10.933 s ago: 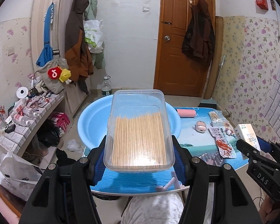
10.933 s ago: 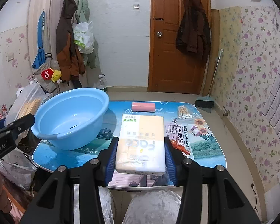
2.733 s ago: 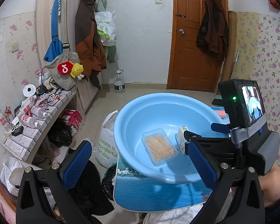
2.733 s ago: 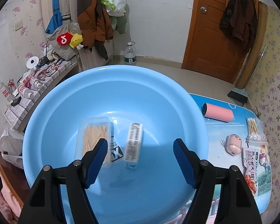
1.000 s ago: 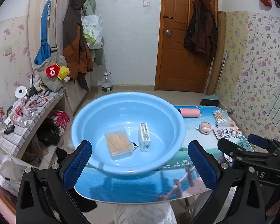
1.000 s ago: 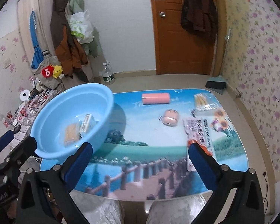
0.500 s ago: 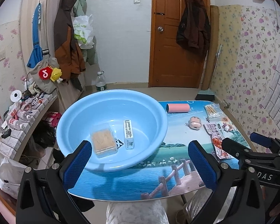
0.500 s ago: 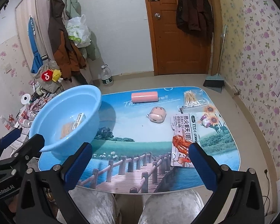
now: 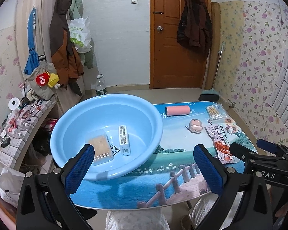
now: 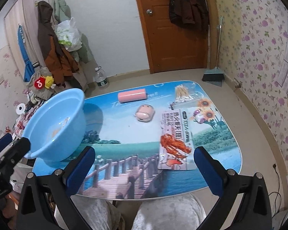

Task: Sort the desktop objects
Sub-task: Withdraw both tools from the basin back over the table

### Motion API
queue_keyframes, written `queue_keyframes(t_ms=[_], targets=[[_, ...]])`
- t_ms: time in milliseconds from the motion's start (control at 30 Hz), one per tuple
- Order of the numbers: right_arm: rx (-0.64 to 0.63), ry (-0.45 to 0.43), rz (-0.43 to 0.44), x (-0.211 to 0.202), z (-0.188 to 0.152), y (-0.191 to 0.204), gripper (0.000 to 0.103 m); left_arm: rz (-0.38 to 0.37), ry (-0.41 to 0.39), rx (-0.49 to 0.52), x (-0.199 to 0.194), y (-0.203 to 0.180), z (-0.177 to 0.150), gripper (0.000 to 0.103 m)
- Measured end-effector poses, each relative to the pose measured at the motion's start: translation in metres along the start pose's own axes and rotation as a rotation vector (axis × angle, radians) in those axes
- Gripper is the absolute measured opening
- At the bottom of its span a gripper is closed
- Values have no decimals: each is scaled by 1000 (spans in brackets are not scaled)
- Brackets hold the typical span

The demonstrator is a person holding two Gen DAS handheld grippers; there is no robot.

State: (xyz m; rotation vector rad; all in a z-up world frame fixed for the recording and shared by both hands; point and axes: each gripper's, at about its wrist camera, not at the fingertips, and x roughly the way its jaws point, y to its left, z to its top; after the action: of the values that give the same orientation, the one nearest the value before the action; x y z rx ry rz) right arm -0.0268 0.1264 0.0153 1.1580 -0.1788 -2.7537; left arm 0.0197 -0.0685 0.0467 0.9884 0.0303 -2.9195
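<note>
A light blue basin [image 9: 153, 115] stands on the left of the table and holds a clear toothpick box [image 9: 99, 146] and a white tissue pack [image 9: 123, 140]. The basin also shows in the right wrist view [image 10: 67, 134]. On the table lie a pink roll [image 10: 132, 95], a pink round case [image 10: 145, 112], a cotton swab bag [image 10: 184, 94] and a snack packet [image 10: 174, 138]. My left gripper [image 9: 144, 170] is open and empty, near the table's front edge. My right gripper [image 10: 144, 169] is open and empty, near the front edge by the snack packet.
The table [image 10: 124, 153] has a printed seaside picture. A shelf with small bottles [image 9: 19, 118] stands left of it. Coats hang on the left wall [image 9: 65, 44] and door [image 9: 194, 19]. A dustpan [image 10: 213, 76] lies on the floor behind.
Both grippers have drawn back from the basin toward the table's front. The right gripper has swung right, over the snack packet side. The toothpick box and tissue pack stay in the basin.
</note>
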Motion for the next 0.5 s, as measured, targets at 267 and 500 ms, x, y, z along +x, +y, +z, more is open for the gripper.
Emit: queue_keyframes(t_ms=[267,500], targets=[[41,-7,-34,2,5,-32,103,-26,9,34,11,-25,7,103],[50,-34,-68,-1,13,-58,103,-54,25,77,28,-57,17,103]])
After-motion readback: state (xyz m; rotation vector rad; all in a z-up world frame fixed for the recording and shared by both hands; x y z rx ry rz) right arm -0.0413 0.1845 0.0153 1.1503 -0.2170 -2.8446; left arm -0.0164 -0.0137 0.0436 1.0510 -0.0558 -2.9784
